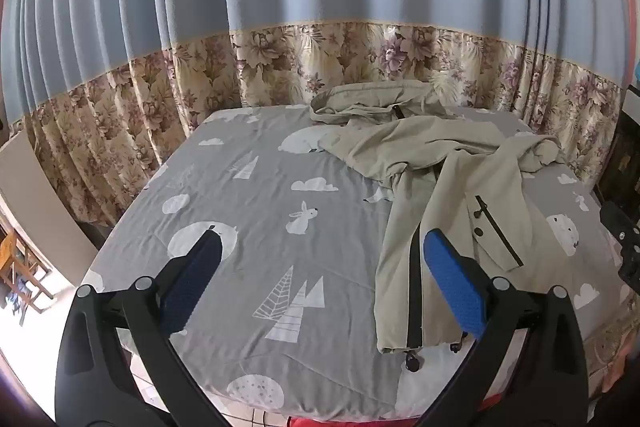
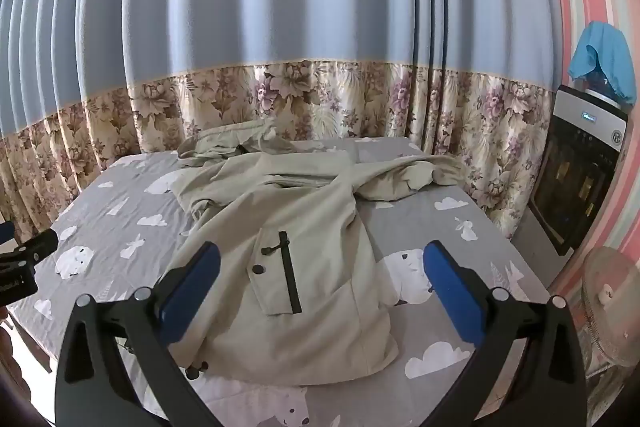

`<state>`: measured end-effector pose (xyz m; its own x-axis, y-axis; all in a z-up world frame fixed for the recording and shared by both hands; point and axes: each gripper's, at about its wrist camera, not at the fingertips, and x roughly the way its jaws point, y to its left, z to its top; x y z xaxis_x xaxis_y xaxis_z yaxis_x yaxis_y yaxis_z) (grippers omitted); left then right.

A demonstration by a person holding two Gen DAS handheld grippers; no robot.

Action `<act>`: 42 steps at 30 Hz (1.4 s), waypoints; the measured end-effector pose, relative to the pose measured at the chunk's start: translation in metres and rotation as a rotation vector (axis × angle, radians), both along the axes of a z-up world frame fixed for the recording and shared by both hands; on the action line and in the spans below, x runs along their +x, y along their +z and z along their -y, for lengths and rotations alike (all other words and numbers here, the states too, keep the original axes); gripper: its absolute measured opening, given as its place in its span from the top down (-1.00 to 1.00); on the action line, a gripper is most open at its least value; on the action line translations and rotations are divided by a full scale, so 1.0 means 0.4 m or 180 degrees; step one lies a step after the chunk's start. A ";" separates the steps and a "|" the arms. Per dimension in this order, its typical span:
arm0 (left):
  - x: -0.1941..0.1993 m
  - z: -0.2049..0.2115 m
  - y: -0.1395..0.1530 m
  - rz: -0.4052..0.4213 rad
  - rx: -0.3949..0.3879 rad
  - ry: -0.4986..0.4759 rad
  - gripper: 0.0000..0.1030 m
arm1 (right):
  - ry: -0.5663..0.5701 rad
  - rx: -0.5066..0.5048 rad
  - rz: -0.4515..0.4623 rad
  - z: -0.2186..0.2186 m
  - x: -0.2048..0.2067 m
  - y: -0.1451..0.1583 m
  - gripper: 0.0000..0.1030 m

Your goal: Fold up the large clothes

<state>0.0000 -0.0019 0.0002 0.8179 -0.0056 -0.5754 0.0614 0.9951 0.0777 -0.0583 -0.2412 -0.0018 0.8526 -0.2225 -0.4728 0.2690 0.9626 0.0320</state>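
A large beige jacket (image 1: 436, 183) with black zippers lies crumpled on a bed, its hood toward the far curtain and one sleeve bunched at the right. In the right wrist view the jacket (image 2: 304, 227) spreads across the middle, its pocket zipper (image 2: 290, 275) facing up. My left gripper (image 1: 322, 247) hovers open above the bed's near edge, its right fingertip (image 1: 444, 259) over the jacket's front zipper hem. My right gripper (image 2: 320, 259) hangs open above the jacket's lower part with nothing between its blue pads.
The bed has a grey sheet (image 1: 248, 195) printed with clouds, rabbits and trees. Blue and floral curtains (image 1: 280, 59) run behind it. A water dispenser (image 2: 580, 179) with a blue cloth on top and a fan (image 2: 612, 307) stand at the right.
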 end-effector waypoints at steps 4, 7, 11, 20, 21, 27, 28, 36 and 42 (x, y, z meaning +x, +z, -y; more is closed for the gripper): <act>0.015 -0.015 0.001 -0.0027 -0.0093 -0.0005 -0.94 | 0.0000 -0.0017 0.0023 0.000 0.000 0.001 -0.97; 0.010 0.001 0.001 0.0023 -0.0043 0.0016 -0.94 | -0.0006 -0.0022 0.0025 0.000 0.000 0.001 -0.97; 0.010 -0.003 -0.004 0.0038 -0.0037 0.0008 -0.94 | -0.0011 -0.0030 0.0021 0.001 0.000 -0.001 -0.97; 0.030 -0.002 -0.022 0.0077 0.0023 -0.0001 -0.94 | -0.0039 -0.0051 0.0033 0.009 0.007 0.005 -0.97; 0.030 -0.003 -0.021 0.0077 0.0022 -0.0004 -0.94 | -0.0057 -0.0042 0.0029 0.011 0.020 0.007 -0.97; 0.037 -0.004 -0.032 0.0102 0.0043 0.0006 -0.94 | -0.0063 -0.0002 0.0038 0.019 0.024 0.002 -0.97; 0.039 -0.006 -0.035 0.0097 0.0035 0.0009 -0.94 | -0.0065 -0.0007 0.0041 0.020 0.025 0.002 -0.97; 0.042 -0.011 -0.027 0.0099 0.0041 0.0023 -0.94 | -0.0033 -0.0034 0.0199 0.031 0.025 0.017 -0.97; 0.045 -0.012 -0.026 0.0090 0.0050 0.0026 -0.94 | 0.0019 -0.0182 0.0274 0.003 0.017 0.026 -0.97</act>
<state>0.0179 0.0030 -0.0101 0.8338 0.0099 -0.5519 0.0509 0.9942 0.0949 -0.0515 -0.2425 0.0088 0.8909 -0.2417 -0.3844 0.2618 0.9651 -0.0002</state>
